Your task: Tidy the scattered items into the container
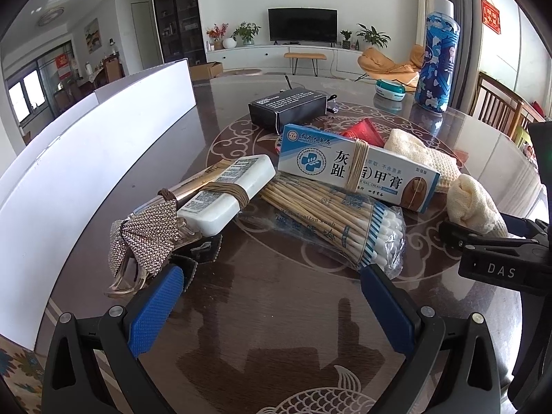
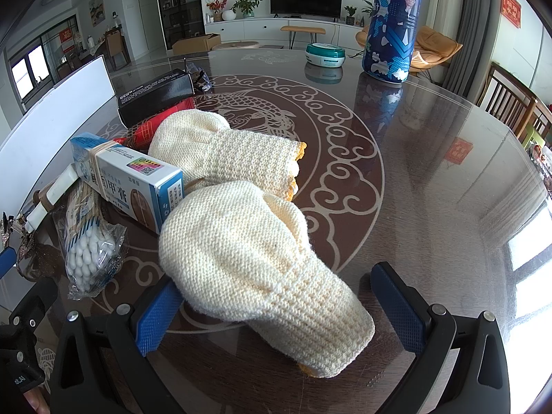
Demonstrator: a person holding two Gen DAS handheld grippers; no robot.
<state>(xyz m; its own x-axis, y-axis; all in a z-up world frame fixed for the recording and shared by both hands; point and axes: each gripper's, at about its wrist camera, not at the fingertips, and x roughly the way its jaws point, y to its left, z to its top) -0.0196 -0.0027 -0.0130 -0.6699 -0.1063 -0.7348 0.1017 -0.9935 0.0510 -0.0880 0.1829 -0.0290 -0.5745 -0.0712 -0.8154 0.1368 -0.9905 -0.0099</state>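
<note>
We are in a home's living room: beyond the glossy round dining table (image 1: 276,310), a television (image 1: 302,25) stands on a white cabinet (image 1: 276,56), houseplants (image 1: 245,32) beside it, an orange lounge chair (image 1: 386,63) to its right.

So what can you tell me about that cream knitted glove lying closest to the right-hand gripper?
The nearer cream glove is a knitted cotton-looking work glove, chunky weave, with a ribbed cuff edged in orange at its near end. It lies flat on the glass-topped table, fingers curled away toward a second cream glove that it overlaps. A blue-and-white medicine box rests against its fingertips. The right gripper sits open astride it, one blue pad touching its side.
</note>
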